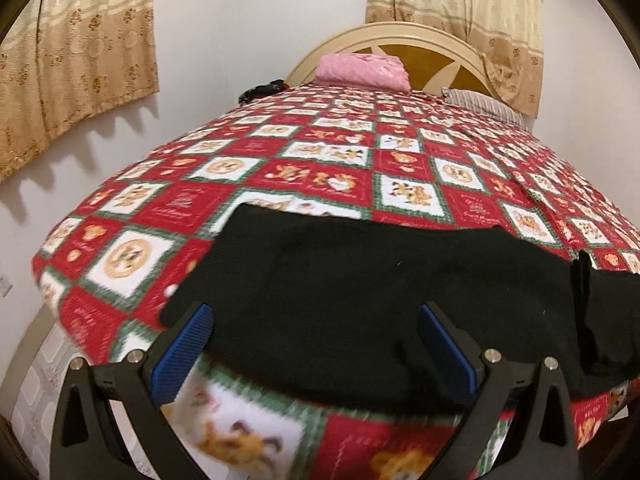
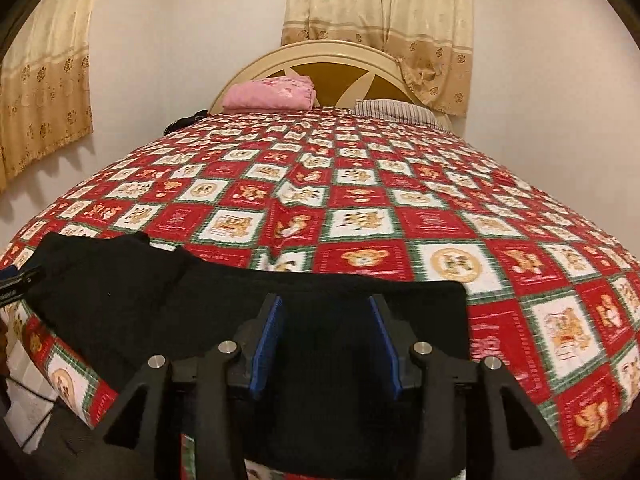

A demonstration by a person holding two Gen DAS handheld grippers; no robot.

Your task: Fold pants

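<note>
Black pants [image 1: 360, 276] lie flat across the near edge of a bed with a red, white and green patterned cover [image 1: 320, 160]. My left gripper [image 1: 318, 320] hovers over their left part, jaws wide apart, blue pads clear of the cloth. In the right wrist view the pants [image 2: 140, 292] stretch from the left edge to a squared end at the right. My right gripper [image 2: 326, 308] stands over that end, jaws partly apart, with black cloth showing between the pads but not pinched. One finger [image 2: 18, 280] of the left gripper shows at the far left.
A folded pink blanket [image 1: 362, 70] and a striped pillow [image 1: 484, 104] lie by the round headboard [image 1: 432, 48]. A small dark item [image 1: 262, 90] sits at the bed's far left. Curtains [image 1: 72, 60] hang on the walls. Tiled floor [image 1: 36, 380] shows at lower left.
</note>
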